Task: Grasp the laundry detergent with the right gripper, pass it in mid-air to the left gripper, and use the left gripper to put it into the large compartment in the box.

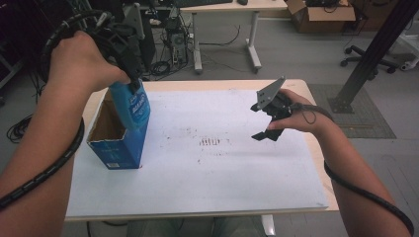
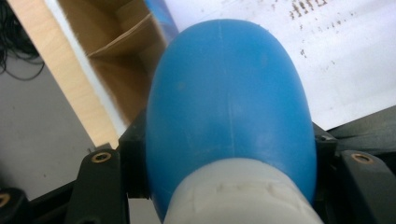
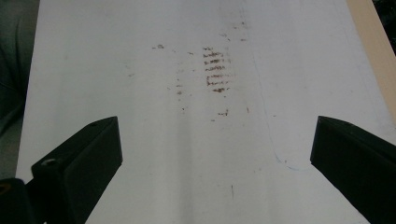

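Left hand-held gripper (image 1: 132, 81) holds blue bottle (image 1: 132, 106) upright, cap up.

Blue bottle (image 1: 132, 106), white-capped, upright, partly inside open blue box (image 1: 116, 148)

A grey floor (image 1: 296, 54) lies beyond the worktop (image 1: 212, 187), whose white sheet bears brown smudges. Behind stands a white-legged desk (image 1: 225, 6) with cables (image 1: 163, 64) tangled under it. A cardboard box (image 1: 321, 15) sits at the back, beside a black slanted post (image 1: 375, 49) and an office-chair base (image 1: 365, 61).
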Available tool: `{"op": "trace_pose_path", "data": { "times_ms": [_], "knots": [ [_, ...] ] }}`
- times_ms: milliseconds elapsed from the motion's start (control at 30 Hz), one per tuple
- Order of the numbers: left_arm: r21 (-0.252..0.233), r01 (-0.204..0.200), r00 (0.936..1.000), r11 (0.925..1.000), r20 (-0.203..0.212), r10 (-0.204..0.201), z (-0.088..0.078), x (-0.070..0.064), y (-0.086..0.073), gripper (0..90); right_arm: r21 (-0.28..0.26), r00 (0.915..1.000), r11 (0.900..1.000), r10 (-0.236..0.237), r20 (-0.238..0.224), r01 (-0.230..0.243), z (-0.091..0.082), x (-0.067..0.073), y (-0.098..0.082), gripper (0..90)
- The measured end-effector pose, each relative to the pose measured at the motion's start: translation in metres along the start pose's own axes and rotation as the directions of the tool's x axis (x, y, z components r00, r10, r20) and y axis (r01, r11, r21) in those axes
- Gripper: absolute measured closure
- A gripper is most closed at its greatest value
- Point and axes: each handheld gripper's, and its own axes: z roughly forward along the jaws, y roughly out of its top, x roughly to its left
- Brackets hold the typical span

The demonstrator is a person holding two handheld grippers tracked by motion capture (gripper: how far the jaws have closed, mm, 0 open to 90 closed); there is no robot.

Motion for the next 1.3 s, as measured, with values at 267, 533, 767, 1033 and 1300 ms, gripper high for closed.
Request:
{"op": "trace_pose_path", "data": {
  "times_ms": [267,533,767,1033,1300],
  "knots": [
    [0.003,0.088,0.9961,0.9961,0.004,-0.088,-0.007,0.019,-0.005,38.2,0.008,0.9999,1.0,-0.009,-0.012,0.009,0.001,-0.004,0.002,2.3],
    [0.009,0.161,0.987,0.987,0.004,-0.161,-0.011,0.041,-0.009,38.2,0.016,0.9995,1.0,-0.023,-0.022,0.023,0.002,-0.006,0.007,2.4],
    [0.009,0.209,0.978,0.978,0.004,-0.209,-0.009,0.055,-0.012,38.2,0.041,0.9992,0.999,-0.02,-0.034,0.021,0.0,-0.009,0.006,2.5],
    [0.011,0.225,0.9744,0.9744,0.005,-0.225,-0.005,0.063,-0.012,38.2,0.089,0.9977,0.996,-0.02,-0.064,0.025,-0.005,-0.012,0.009,2.9],
    [0.013,0.245,0.9695,0.9694,0.008,-0.245,0.002,0.07,-0.011,38.2,0.132,0.9966,0.991,-0.026,-0.078,0.036,-0.014,-0.012,0.015,2.9]
  ]
}}
